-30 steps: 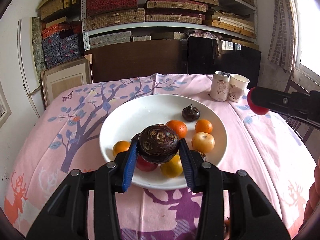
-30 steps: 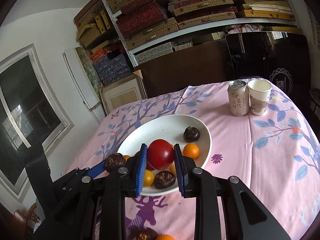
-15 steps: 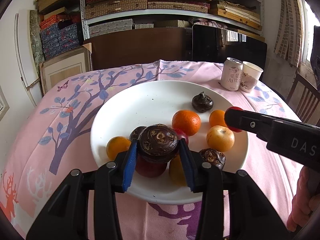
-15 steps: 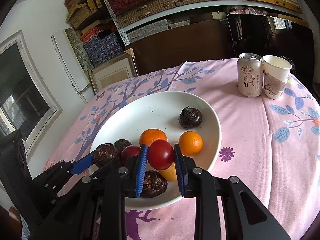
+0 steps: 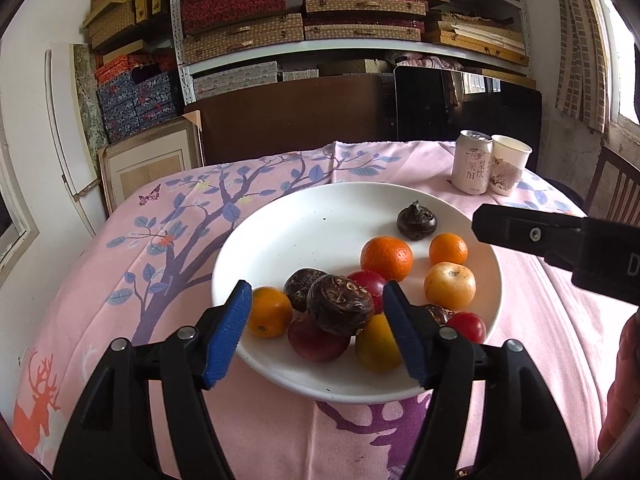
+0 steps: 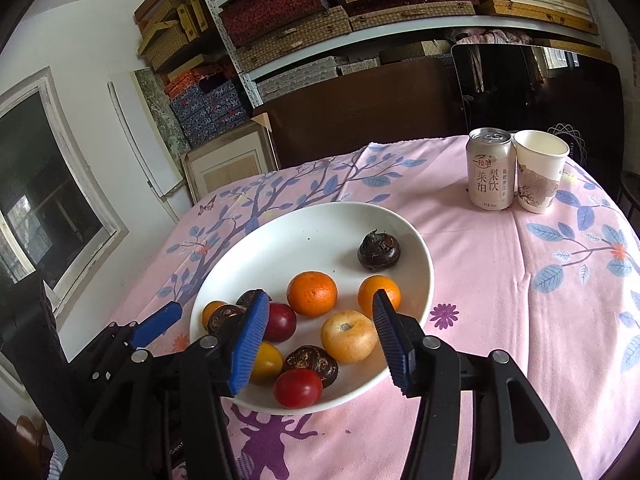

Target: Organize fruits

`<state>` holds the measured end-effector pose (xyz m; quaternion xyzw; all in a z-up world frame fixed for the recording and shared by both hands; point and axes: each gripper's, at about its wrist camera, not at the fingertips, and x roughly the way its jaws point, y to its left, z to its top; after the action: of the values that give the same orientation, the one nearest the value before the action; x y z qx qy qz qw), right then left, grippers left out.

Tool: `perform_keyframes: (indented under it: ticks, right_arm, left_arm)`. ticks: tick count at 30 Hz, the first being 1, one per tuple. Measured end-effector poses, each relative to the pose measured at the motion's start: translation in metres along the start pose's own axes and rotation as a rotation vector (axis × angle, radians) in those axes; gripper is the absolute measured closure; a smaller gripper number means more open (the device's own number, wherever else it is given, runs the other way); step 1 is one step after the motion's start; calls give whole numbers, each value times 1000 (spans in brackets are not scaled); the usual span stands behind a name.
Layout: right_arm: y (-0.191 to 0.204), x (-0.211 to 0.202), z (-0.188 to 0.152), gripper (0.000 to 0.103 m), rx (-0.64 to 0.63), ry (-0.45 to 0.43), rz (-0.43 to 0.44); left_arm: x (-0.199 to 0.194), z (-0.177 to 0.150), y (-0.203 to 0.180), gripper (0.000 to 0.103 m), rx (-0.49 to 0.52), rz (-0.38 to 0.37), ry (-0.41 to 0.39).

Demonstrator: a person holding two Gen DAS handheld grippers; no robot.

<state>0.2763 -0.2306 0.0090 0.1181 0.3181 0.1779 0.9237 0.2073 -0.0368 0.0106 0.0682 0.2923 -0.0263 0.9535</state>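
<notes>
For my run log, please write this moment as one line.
left gripper: open | right gripper: open | water chestnut, red tomato: on white plate

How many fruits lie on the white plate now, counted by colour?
dark brown fruits: 4
orange fruits: 3
red fruits: 3
yellow fruit: 1
pale orange fruit: 1
Total on the white plate: 12

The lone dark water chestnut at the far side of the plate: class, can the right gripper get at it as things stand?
Probably yes. The right gripper is open and empty, and the water chestnut sits apart from the other fruit on the plate, with nothing over it.
</notes>
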Motion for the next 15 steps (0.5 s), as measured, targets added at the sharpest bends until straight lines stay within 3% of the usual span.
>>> perform_keyframes:
  ticks: [15]
  right_arm:
    - [23,-44,-34,48,-72,-36,2]
  left_arm:
    - [-37,-9,1,32,3,-2,-55]
